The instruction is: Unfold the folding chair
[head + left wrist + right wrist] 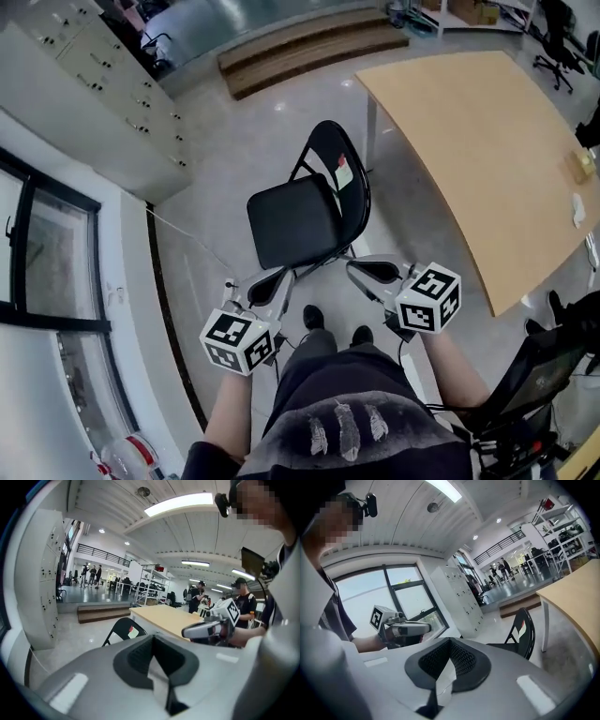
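Wooden table [469,141] just beside open chair [291,222]

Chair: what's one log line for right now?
folding chair: unfolded, upright, seat down | left gripper: shut, empty, off chair | right gripper: shut, empty, off chair

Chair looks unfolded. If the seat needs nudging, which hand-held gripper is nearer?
Left, probably: the left hand-held gripper faces the seat front of the chair; the right hand-held gripper sits off to its side. Both shut.

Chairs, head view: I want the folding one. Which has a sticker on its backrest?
The black folding chair beside the wooden table; the office chairs at top right show none.
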